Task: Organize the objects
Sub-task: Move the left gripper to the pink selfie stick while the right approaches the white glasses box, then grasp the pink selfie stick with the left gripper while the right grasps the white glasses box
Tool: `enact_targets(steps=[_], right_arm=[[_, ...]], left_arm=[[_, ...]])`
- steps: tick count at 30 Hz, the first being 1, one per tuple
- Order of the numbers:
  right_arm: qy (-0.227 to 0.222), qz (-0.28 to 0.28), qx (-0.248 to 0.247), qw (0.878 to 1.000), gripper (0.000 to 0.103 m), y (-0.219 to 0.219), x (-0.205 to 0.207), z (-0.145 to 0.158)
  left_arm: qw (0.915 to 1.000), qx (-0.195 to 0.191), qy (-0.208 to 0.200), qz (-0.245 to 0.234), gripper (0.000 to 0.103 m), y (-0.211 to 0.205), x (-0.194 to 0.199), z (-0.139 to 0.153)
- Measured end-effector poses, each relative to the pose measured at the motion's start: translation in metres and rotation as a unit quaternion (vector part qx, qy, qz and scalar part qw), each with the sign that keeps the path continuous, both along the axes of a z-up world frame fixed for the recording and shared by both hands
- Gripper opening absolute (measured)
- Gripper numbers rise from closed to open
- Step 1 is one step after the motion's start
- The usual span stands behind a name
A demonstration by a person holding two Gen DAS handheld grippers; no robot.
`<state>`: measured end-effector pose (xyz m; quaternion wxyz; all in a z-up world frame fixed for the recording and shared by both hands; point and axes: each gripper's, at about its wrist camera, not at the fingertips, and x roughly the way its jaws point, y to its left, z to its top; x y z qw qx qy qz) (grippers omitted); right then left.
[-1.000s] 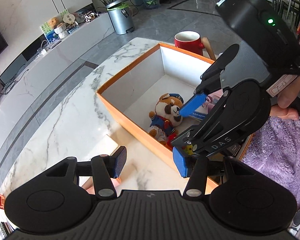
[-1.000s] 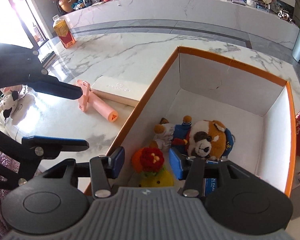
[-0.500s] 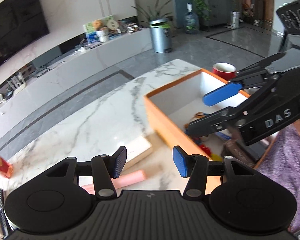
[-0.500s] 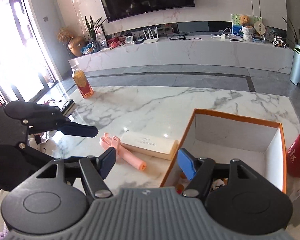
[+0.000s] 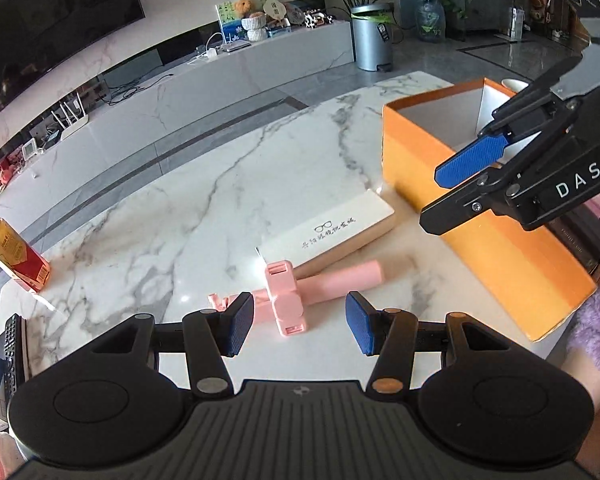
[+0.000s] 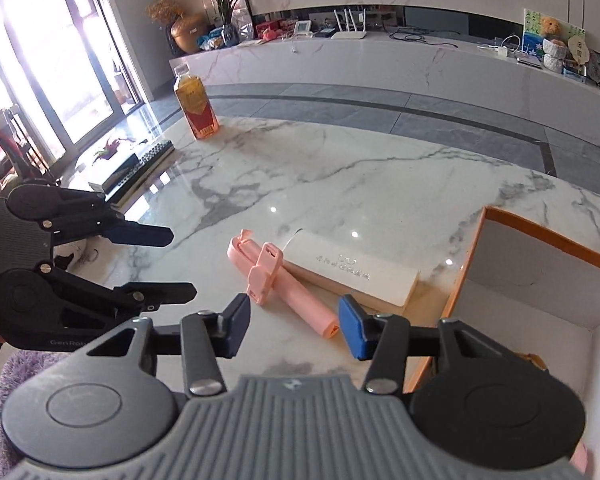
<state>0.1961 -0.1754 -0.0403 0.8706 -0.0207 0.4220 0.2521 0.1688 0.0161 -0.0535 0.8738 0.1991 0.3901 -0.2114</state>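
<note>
Left gripper [image 5: 299, 322]: jaws apart and empty; it hangs over the near edge of the tabletop [image 5: 188, 208], with the pink stick [image 5: 300, 288] lying between and just beyond its fingertips
Right gripper [image 6: 294, 328]: jaws apart and empty; it hangs over the near edge beside the box [image 6: 540, 280], the handle end of the pink stick [image 6: 288, 284] just ahead of its fingertips
Left to do: the pink stick and the case [image 5: 332, 232] lie out on the tabletop, outside the box; the case rests just beside the box's orange wall [image 5: 480, 216], and the stick lies against the case's near side, its clamp head toward the left
Done: hard to judge; the box floor is mostly out of sight in both views, so I cannot tell what is already inside
Stage: judged as partway, with at least two things waiting to go in
Bottle [image 6: 194, 108]: stands near the far left edge of the tabletop, well apart from the rest; whether it belongs to the task I cannot tell
Open room: the tabletop's middle and far side are bare marble; plenty of space to approach the stick from the left and from above
Tight spots: the case touches or nearly touches the box wall, so little room on that side; the two grippers are near each other over the near edge, so a crossing move risks a knock; the box wall stands tall and needs a lift to clear
</note>
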Motion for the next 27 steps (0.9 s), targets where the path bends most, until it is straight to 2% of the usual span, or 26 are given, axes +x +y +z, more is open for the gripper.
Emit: enact_targets(steps=[7,12,16,18,21,25,27], right_arm=[[0.028,0.022,-0.047,0.998,0.043,0.017,0.033,-0.026],[0.037,0.033,-0.075,0.996,0.043,0.022,0.054,-0.039],[0.042,0.073,-0.109,0.991,0.043,0.03,0.072,-0.045],[0.038,0.099,-0.134,0.985,0.043,0.035,0.08,-0.049],[0.036,0.148,-0.168,0.974,0.044,0.044,0.09,-0.056],[0.034,0.22,-0.214,0.951,0.053,0.056,0.103,-0.069],[0.031,0.244,-0.238,0.939,0.053,0.062,0.11,-0.076]], left_arm=[[0.9993,0.016,0.022,-0.026,0.061,0.002,0.031,-0.029],[0.999,-0.018,0.041,0.004,0.061,0.003,0.059,-0.041],[0.9975,-0.019,0.061,0.028,0.059,0.001,0.072,-0.052],[0.9961,-0.024,0.073,0.043,0.052,0.002,0.078,-0.056],[0.9934,-0.039,0.09,0.059,0.047,0.005,0.086,-0.057],[0.9909,-0.03,0.112,0.069,0.039,0.004,0.09,-0.06],[0.9892,-0.025,0.124,0.075,0.039,0.002,0.093,-0.061]])
